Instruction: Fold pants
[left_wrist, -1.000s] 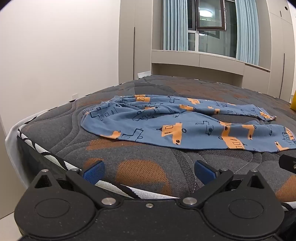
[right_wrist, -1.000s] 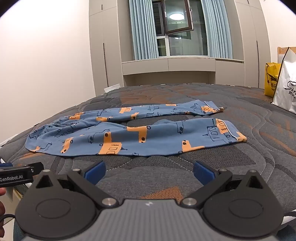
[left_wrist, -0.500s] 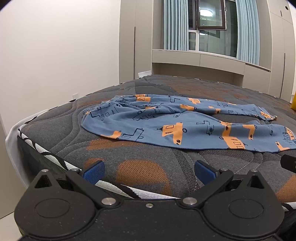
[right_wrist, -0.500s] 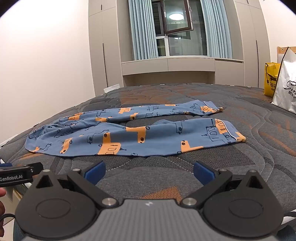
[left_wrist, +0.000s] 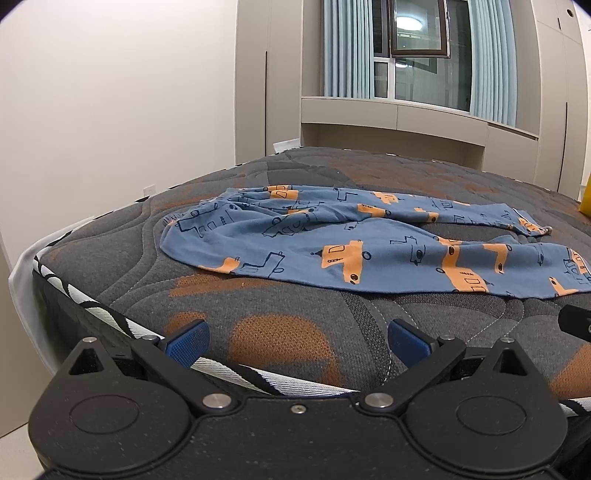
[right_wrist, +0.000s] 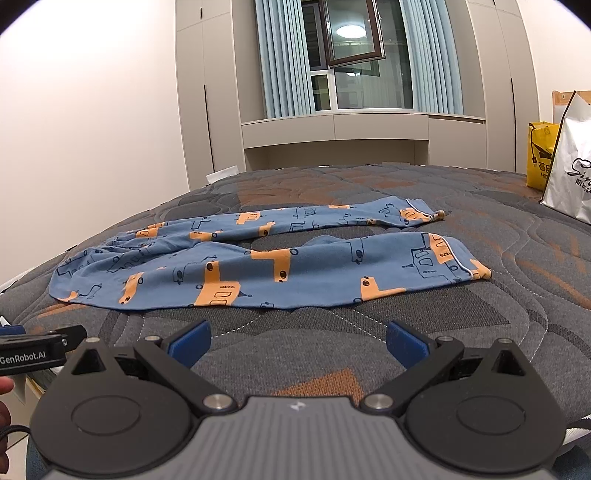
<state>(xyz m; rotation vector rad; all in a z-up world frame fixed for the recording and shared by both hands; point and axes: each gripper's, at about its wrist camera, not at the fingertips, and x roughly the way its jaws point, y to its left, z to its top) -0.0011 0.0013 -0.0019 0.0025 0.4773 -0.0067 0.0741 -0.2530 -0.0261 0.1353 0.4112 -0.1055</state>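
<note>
Pants (right_wrist: 258, 269) lie flat on bed (right_wrist: 406, 332) — thin, limp, light; likely pinch cuffs or waistband. Left gripper (left_wrist: 295, 341) and right gripper (right_wrist: 297, 341) spread, empty.

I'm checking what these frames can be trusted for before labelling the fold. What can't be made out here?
- Pants, left wrist view: the near leg's cuff end runs off the right edge.
- Waistband, right wrist view: bunched cloth hides its edge.
- White bag, right wrist view: cut by the right edge, print partly lost.
- Left tool, right wrist view: only its side shows at the left edge.
</note>
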